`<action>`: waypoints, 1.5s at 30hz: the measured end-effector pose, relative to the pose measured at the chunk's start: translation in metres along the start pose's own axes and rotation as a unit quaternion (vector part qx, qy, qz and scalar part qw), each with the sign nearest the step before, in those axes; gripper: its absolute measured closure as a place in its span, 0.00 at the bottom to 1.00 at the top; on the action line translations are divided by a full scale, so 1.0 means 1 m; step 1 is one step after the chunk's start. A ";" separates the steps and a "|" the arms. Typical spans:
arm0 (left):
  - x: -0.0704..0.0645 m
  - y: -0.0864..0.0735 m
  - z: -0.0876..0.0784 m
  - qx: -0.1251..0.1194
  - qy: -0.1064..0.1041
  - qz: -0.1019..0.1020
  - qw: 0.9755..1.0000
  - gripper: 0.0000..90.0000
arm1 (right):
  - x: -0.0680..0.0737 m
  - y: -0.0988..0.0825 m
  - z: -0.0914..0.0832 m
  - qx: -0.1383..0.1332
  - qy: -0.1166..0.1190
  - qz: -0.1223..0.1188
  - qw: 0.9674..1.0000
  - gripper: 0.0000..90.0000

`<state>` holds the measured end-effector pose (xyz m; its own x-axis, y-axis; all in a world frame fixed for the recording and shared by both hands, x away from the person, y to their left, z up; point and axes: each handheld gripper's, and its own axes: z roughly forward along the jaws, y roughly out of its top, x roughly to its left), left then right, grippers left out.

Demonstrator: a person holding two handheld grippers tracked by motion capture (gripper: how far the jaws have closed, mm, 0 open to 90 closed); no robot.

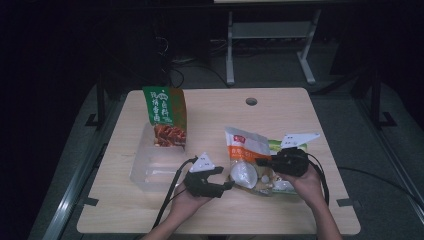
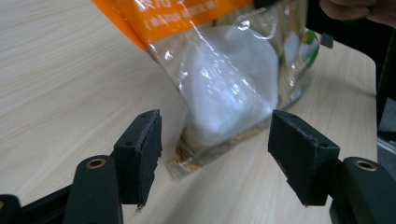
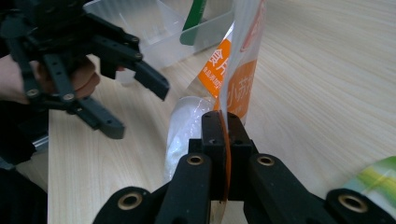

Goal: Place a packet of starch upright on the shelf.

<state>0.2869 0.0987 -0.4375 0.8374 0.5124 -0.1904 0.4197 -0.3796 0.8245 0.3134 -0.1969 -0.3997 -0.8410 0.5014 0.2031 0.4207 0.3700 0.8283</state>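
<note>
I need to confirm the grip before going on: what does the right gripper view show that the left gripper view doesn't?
Right gripper view: the right tongs clamped on the orange snack bag's edge, the clear plastic container behind, and the left tongs open.

Left gripper view: the bag's bottom seam resting on the table, its white round contents ahead of the open pads.

Both: bag and table.

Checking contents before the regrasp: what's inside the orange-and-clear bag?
Inside the orange-and-clear bag, a large white rounded lump shows through the clear film. The orange printed band covers whatever sits higher up.
</note>
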 end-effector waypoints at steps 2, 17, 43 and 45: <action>0.002 0.001 0.003 0.000 -0.001 -0.009 1.000 0.40 | 0.002 0.000 0.000 0.001 0.001 -0.001 1.000 1.00; 0.020 0.009 0.026 -0.008 -0.034 -0.049 0.998 0.62 | 0.007 0.002 0.000 0.000 0.001 -0.031 1.000 1.00; 0.011 0.014 0.014 -0.021 0.020 -0.027 0.999 1.00 | 0.011 0.010 0.011 0.010 -0.030 -0.025 0.999 0.98; 0.012 0.012 0.012 -0.024 0.025 -0.026 0.999 1.00 | 0.011 0.010 0.012 0.010 -0.025 -0.021 0.999 0.98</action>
<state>0.3060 0.0911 -0.4357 0.7957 0.5689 -0.2080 0.4443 -0.3147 0.8388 0.3123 -0.1778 -0.3958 -0.8404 0.5231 0.1417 0.3924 0.4070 0.8248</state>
